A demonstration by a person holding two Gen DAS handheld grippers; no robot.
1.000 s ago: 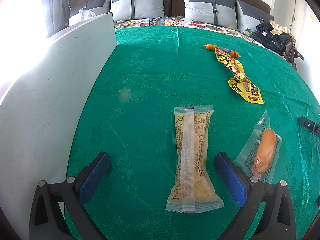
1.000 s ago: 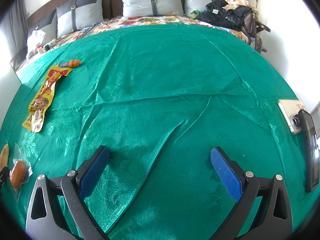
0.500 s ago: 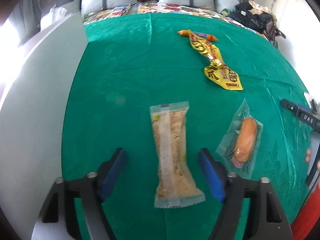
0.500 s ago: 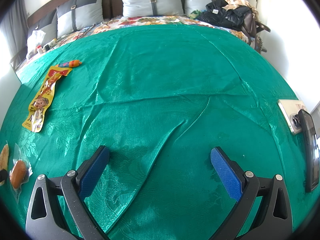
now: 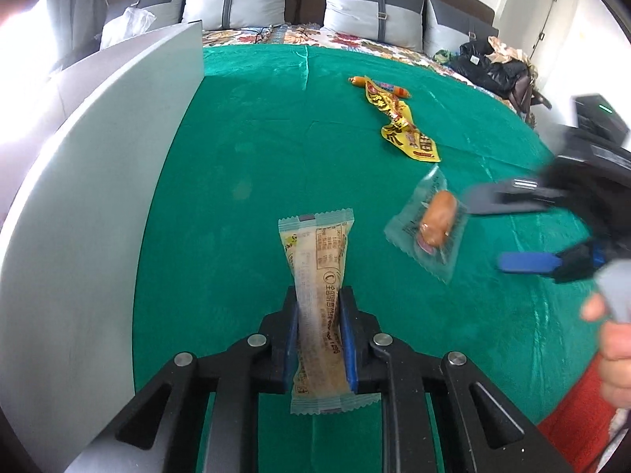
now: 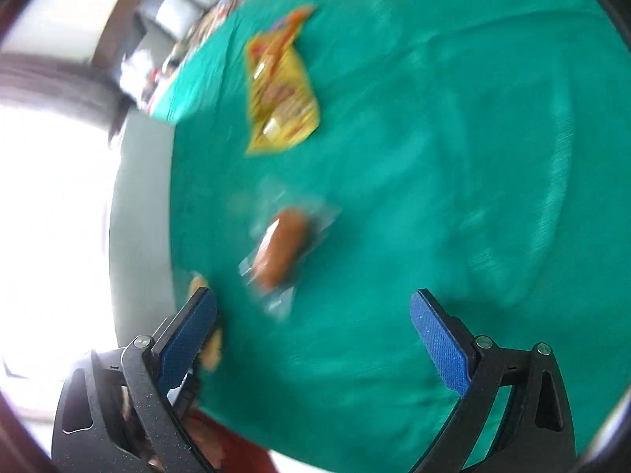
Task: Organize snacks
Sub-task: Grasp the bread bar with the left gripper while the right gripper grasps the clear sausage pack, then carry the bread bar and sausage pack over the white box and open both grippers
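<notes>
While the left gripper [image 5: 318,331] pinches a long cream snack bar [image 5: 317,303] between its blue pads near the bed's near edge, the right gripper [image 6: 313,325] hovers with jaws spread wide over the green bedspread [image 5: 276,138]. A clear-wrapped sausage [image 5: 435,218] lies just ahead of it. A yellow snack packet [image 5: 406,130] lies farther toward the pillows [image 5: 374,8], touching a small orange sausage stick [image 5: 359,81].

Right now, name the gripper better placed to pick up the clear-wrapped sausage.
Right. The right gripper is open with the sausage pack just ahead; the left gripper is already shut on the long cracker pack.
</notes>
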